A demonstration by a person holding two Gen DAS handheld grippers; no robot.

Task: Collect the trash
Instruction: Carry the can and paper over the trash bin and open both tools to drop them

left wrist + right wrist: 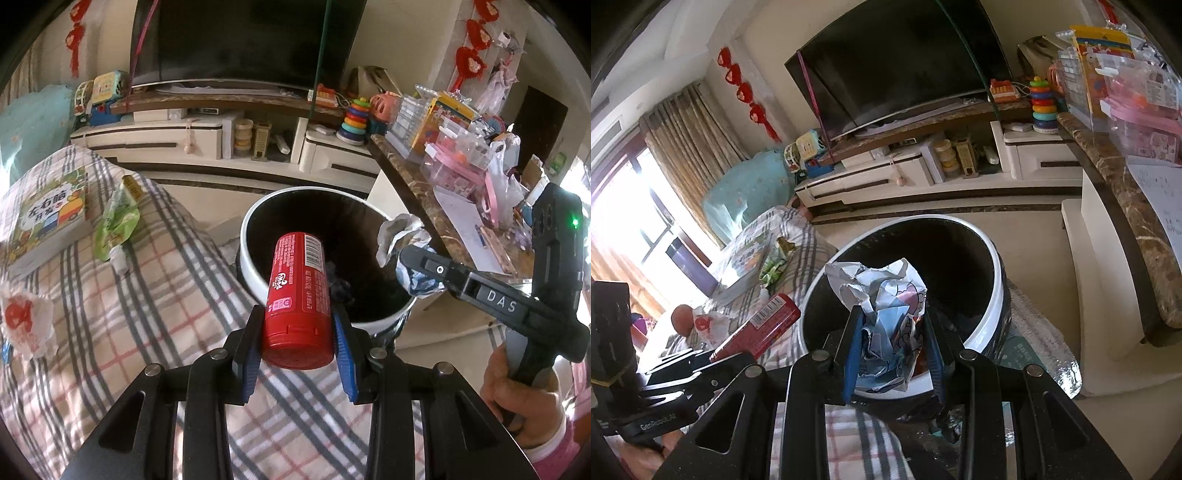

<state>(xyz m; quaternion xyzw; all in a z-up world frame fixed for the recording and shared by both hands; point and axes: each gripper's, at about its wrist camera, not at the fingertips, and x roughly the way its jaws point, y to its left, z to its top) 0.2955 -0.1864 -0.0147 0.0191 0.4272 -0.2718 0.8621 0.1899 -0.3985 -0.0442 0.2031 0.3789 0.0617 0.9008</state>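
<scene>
My left gripper (298,332) is shut on a red cylindrical can (299,295), tilted forward over the near rim of a white trash bin with a black liner (246,236). My right gripper (892,332) is shut on a crumpled paper wrapper (886,295) and holds it over the bin's near rim (993,295). In the left wrist view the right gripper (410,254) and its wrapper (399,232) hang over the bin's right side. The red can (757,326) shows at the left of the right wrist view.
A plaid-covered surface (147,295) holds a children's book (51,218), a green pouch (118,221) and a white-red wrapper (26,321). A cluttered marble-topped counter (413,184) stands right of the bin. A TV stand (184,136) and TV are behind.
</scene>
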